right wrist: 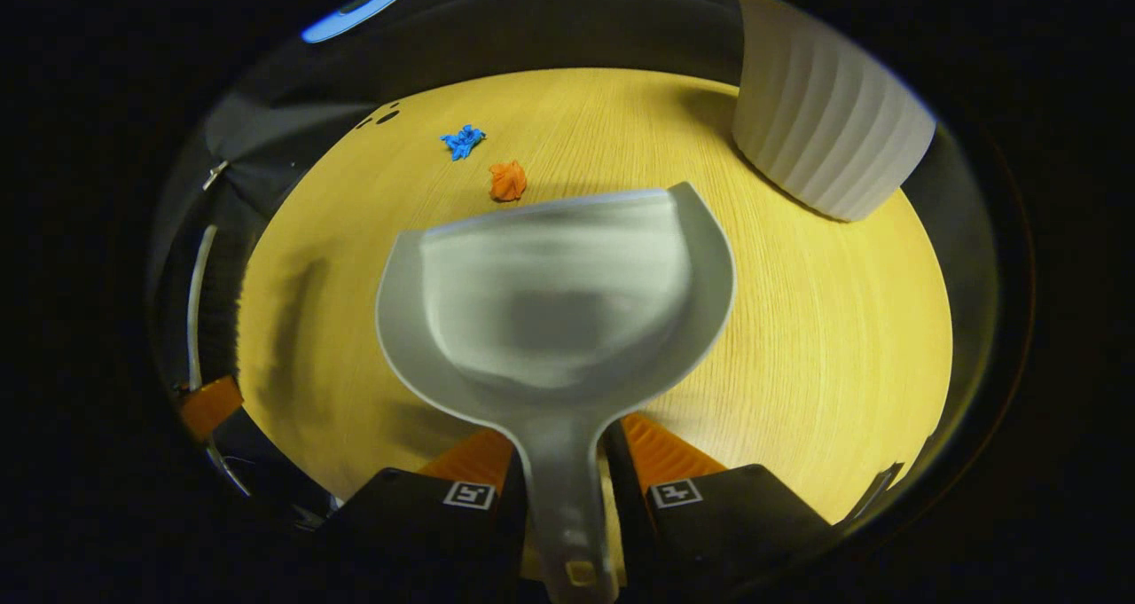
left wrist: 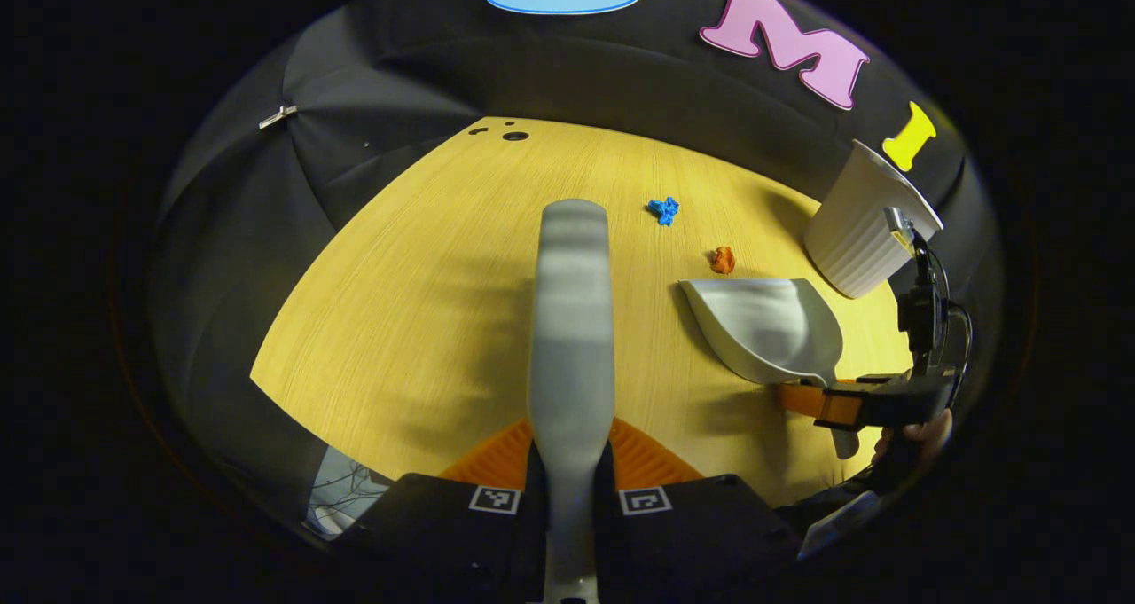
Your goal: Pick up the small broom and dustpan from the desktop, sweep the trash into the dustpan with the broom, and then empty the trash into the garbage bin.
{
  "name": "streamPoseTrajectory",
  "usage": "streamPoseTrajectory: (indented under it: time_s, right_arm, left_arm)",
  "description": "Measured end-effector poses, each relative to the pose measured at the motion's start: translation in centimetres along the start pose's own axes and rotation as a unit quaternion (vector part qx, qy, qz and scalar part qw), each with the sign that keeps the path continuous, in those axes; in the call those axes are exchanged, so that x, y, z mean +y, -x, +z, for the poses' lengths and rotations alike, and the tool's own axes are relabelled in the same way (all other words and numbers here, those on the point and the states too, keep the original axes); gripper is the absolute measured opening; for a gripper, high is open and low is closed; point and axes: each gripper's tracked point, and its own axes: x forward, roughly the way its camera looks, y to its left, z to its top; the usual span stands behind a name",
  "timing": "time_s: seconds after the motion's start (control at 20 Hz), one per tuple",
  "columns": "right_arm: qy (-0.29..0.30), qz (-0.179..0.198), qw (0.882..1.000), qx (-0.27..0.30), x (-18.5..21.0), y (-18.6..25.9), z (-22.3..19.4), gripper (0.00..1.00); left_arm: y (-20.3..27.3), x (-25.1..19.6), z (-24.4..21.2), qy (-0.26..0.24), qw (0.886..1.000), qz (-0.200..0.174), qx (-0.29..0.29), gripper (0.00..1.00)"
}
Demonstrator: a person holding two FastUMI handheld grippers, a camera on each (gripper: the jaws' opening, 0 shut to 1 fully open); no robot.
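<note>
A pale wood-grain desktop (left wrist: 417, 320) fills the middle of the left gripper view, its far edge curving across the upper part of the frame, with small dark holes (left wrist: 514, 136) near the upper left of that edge. Behind it hangs a black cloth wall (left wrist: 293, 187), creased and pinned by a small metal clip (left wrist: 277, 116) at the upper left. Soft blurred shadows lie across the wood at centre.

Trash (right wrist: 507, 181) on desktop (right wrist: 798, 320) before dustpan (right wrist: 567, 294); bin (right wrist: 825, 134) right.
</note>
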Motion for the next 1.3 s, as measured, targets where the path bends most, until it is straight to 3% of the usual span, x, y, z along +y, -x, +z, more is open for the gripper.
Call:
streamPoseTrajectory:
  time_s: [0.05,0.15,0.2,0.25,0.35,0.6,0.65,0.75,0.8,0.95,1.1,1.15,1.2,1.3]
  right_arm:
    - [-0.006,0.009,1.000,0.002,0.3,0.3,0.2,0.43]
    - [-0.004,0.033,0.999,0.007,0.8,0.3,0.3,0.44]
    - [-0.003,0.041,0.999,0.005,0.8,0.3,0.4,0.39]
    - [0.000,0.047,0.999,0.002,0.8,0.3,0.4,0.42]
    - [0.011,0.049,0.999,-0.008,0.7,0.3,0.5,0.34]
    - [0.034,0.039,0.998,-0.032,-0.4,0.8,1.3,0.42]
    - [0.034,0.039,0.998,-0.038,-0.7,1.2,1.5,0.37]
    - [0.047,0.036,0.997,-0.051,-1.3,2.0,2.0,0.42]
    - [0.058,0.033,0.996,-0.059,-1.7,2.3,2.3,0.38]
    - [0.079,0.031,0.994,-0.072,-2.4,3.1,2.6,0.41]
    - [0.084,0.029,0.994,-0.066,-3.2,3.4,2.1,0.34]
    - [0.090,0.028,0.994,-0.064,-3.5,3.5,1.9,0.34]
    - [0.095,0.029,0.993,-0.060,-3.7,3.5,1.7,0.41]
    - [0.104,0.030,0.993,-0.052,-4.2,3.5,1.1,0.37]
  left_arm:
    - [-0.1,-0.2,0.0,-0.001,1.000,-0.001,0.000,0.26]
    - [-0.5,-0.6,-0.1,-0.004,1.000,-0.003,0.000,0.26]
    - [-0.6,-0.7,-0.2,-0.004,1.000,-0.004,0.001,0.26]
    - [-0.8,-0.9,-0.3,-0.004,1.000,-0.004,0.002,0.27]
    - [-1.1,-1.1,-0.5,-0.005,1.000,-0.006,0.008,0.26]
    - [-2.8,-0.2,1.4,-0.030,0.999,0.002,0.012,0.27]
    - [-3.2,0.0,2.2,-0.039,0.999,0.004,0.011,0.26]
    - [-4.5,0.3,4.0,-0.055,0.998,0.001,0.012,0.26]
    - [-5.2,0.5,4.9,-0.064,0.998,0.000,0.011,0.26]
    - [-8.1,0.7,8.5,-0.111,0.994,0.000,0.011,0.26]
    - [-11.7,-0.2,11.5,-0.156,0.987,-0.019,0.027,0.27]
    - [-13.1,-0.3,12.5,-0.176,0.983,-0.023,0.033,0.27]
    - [-14.5,-0.3,13.4,-0.199,0.979,-0.021,0.040,0.26]
    - [-16.7,-0.4,15.4,-0.246,0.968,-0.011,0.052,0.27]
